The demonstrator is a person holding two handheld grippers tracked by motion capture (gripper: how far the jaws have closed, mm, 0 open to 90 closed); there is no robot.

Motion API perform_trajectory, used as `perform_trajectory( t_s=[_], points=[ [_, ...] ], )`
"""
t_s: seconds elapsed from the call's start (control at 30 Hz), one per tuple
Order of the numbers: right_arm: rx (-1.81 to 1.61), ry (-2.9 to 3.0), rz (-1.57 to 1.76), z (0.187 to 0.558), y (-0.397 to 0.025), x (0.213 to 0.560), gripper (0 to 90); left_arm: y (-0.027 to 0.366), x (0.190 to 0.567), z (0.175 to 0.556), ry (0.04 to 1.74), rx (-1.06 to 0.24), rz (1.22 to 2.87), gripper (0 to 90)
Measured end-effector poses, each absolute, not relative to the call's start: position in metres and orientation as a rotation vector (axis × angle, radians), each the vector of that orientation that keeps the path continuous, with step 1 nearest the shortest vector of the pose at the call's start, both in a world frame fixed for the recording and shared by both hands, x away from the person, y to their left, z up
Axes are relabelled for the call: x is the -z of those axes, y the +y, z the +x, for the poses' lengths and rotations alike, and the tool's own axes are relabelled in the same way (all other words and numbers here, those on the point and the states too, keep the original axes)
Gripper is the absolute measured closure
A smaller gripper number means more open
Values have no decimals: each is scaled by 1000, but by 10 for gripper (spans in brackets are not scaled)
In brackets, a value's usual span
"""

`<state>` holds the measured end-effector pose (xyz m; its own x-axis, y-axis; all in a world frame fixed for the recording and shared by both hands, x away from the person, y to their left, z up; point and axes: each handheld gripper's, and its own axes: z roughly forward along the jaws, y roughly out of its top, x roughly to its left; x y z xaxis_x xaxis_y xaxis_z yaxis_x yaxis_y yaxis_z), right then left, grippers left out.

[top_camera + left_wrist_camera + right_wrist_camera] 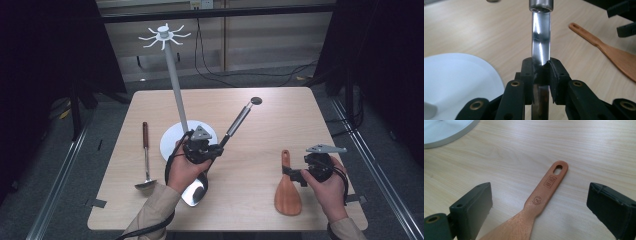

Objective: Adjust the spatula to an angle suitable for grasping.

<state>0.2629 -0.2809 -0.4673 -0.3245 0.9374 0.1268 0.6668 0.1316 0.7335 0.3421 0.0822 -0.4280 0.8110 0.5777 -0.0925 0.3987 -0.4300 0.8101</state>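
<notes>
Left to right: ladle (145, 160) lies untouched on the counter (280, 120); my left gripper (216, 150) pinches the steel spatula (235, 125), lifted beside the hook stand (172, 75), not yet hung; my right gripper (295, 175), spread, straddles the wooden paddle (288, 192).

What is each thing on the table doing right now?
left gripper: shut on the metal utensil's handle.
metal utensil: held, handle tilted up, bowl end low by the table.
right gripper: open, jaws either side of the wooden paddle.
wooden paddle: lying flat, not gripped.
ladle: lying flat, untouched.
hook stand: upright, hooks bare.
</notes>
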Motion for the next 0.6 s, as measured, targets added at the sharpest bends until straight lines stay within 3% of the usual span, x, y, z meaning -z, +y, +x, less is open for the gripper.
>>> perform_trajectory(
  t_s=[0.6],
  points=[
    [-1062,2068,1512,277,-266,465,58,120,405,319,765,-428,1802,756]
  ],
)
